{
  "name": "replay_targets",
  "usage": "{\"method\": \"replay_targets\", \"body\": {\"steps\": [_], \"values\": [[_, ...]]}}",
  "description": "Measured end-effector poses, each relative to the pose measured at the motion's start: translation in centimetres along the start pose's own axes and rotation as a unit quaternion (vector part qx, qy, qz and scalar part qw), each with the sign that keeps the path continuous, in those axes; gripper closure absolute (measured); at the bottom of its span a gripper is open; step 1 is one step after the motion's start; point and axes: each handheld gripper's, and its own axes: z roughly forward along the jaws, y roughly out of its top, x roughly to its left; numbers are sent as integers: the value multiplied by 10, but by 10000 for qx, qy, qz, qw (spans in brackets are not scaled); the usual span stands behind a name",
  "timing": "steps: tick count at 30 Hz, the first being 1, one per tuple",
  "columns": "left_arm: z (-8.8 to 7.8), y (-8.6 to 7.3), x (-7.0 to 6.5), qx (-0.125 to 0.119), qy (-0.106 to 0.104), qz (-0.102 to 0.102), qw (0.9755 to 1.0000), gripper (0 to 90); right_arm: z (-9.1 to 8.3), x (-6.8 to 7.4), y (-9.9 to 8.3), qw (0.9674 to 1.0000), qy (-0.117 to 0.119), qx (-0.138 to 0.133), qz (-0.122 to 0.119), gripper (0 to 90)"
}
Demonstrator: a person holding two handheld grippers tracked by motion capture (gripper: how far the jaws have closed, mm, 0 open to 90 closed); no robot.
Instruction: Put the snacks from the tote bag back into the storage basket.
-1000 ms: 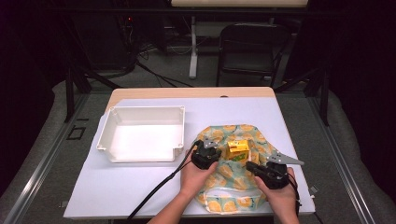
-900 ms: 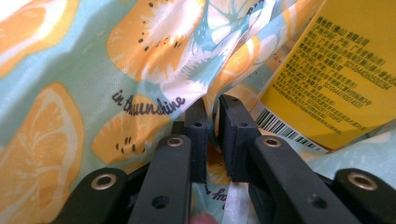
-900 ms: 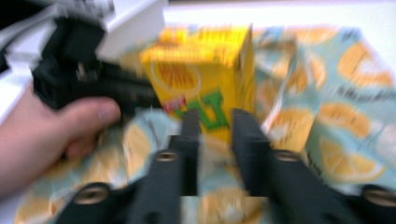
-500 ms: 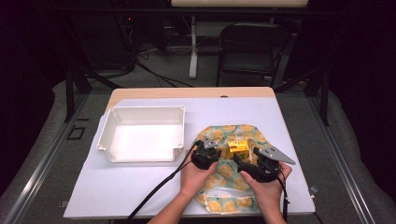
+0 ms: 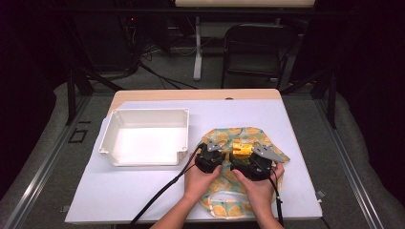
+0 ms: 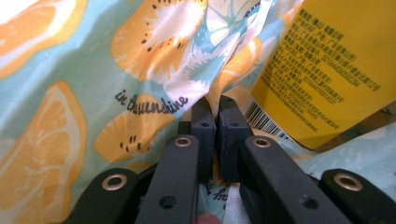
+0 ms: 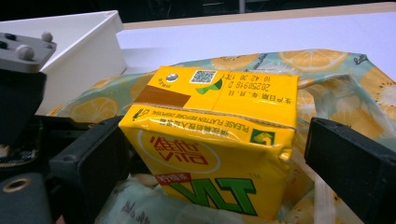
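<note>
Dark studio floor and a folding chair (image 5: 255, 50) are seen behind the bench (image 5: 119, 191), which is covered by a white sheet. At the left of the bench a white tray (image 5: 143, 136) stands, with nothing seen inside it. Just right of it, a citrus-print bag (image 5: 224, 207) is spread flat, thin and floppy, with wrinkles shown in the left gripper view.

Left tool (image 5: 209, 151): jaws are pressed together, pinching a fold of the bag fabric (image 6: 154, 102) at the rim of the opening. The bag is judged light, soft and slippery; a pinch on a doubled fold near the rim is judged the safest hold, since single film could slide out.

Between the tools a yellow drink carton (image 5: 241, 149) sits on or partly inside the bag mouth; which of the two cannot be told. In the right gripper view the carton (image 7: 210, 140) is seen lying on its side, slightly dented at one corner.

Right tool (image 7: 210, 172): jaws have just been opening and are spread wide, one on each side of the carton; the pads are not seen pressing on it. The carton is judged fairly stiff but crushable, glossy, with liquid weight if full. It is best gripped across the two flat faces, mid-body, with moderate squeeze so the walls are not buckled.
</note>
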Motion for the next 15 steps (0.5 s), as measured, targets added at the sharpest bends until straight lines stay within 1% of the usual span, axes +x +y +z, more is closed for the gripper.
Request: {"method": "replay_targets", "body": {"steps": [3,4,6,9,10,14,15], "values": [[0,0,0,-6,-1,-5,10000,873,3,3,0,10000,-57,-36,37,74],[0,0,1,14,-75,0,10000,873,3,4,-1,9999,-68,-46,65,83],[-1,0,1,11,-79,0,10000,873,5,6,-2,9999,-43,-78,92,94],[-1,0,1,13,-79,8,10000,873,8,7,-2,9998,-138,-127,114,98],[0,0,0,-11,3,8,10000,873,9,7,-2,9997,-168,-93,127,99],[0,0,0,-15,4,10,10000,874,15,6,-3,9995,-280,-5,138,135],[0,0,0,-15,4,10,10000,874,16,6,-3,9995,-278,-55,164,142]]}}
